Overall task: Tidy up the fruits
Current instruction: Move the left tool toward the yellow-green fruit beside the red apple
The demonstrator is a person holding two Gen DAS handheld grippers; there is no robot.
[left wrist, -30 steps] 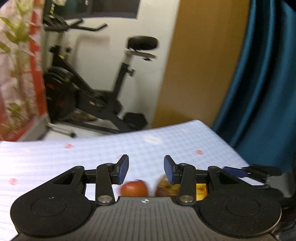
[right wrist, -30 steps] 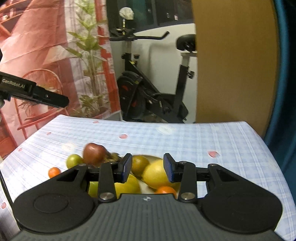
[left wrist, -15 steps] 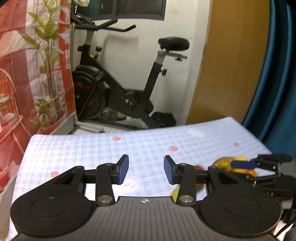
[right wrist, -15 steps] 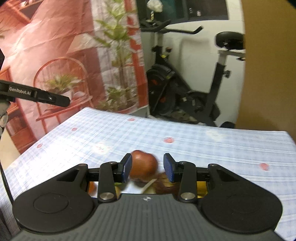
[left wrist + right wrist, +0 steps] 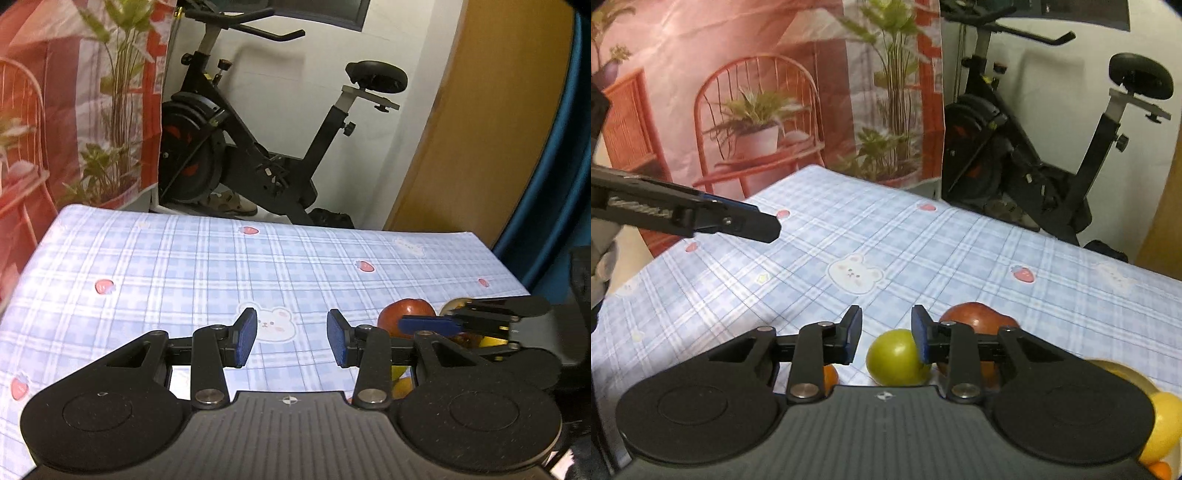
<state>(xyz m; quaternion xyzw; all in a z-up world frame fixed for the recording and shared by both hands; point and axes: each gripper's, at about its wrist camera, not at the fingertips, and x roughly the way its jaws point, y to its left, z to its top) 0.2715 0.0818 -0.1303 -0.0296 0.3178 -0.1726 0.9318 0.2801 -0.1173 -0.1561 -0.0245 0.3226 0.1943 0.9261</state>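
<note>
My right gripper (image 5: 886, 334) is nearest. Its jaws are closing, with a narrow gap left between the blue pads and nothing in that gap. Just below and beyond the right pad a green fruit (image 5: 894, 360) lies on the checked cloth (image 5: 775, 288). The pad overlaps its edge in the right wrist view, but I cannot tell whether they touch. A small orange fruit (image 5: 830, 374) peeps out behind the left finger. A red apple (image 5: 975, 317) sits behind the right finger, just beside the green fruit. At the far right edge of that view a yellow fruit (image 5: 1163, 424) shows, partly hidden by the gripper's body.

My left gripper (image 5: 291, 336) hangs over bare cloth to the left of the fruit. Its pads stand apart and hold nothing. From its camera the apple lies to the right, with my right gripper's finger crossing in front of it. More yellow and orange fruit is tucked low behind my own right finger, too hidden to sort out.

Farther on, a bear print (image 5: 854, 273) marks the middle of the cloth, with strawberry prints scattered around it. Past the table's far edge stands an exercise bike (image 5: 258, 147) against a white wall. A printed backdrop (image 5: 738, 92) of a red chair and plants hangs to its left. To the right are a wooden door (image 5: 480, 129) and a blue curtain (image 5: 565, 184).
</note>
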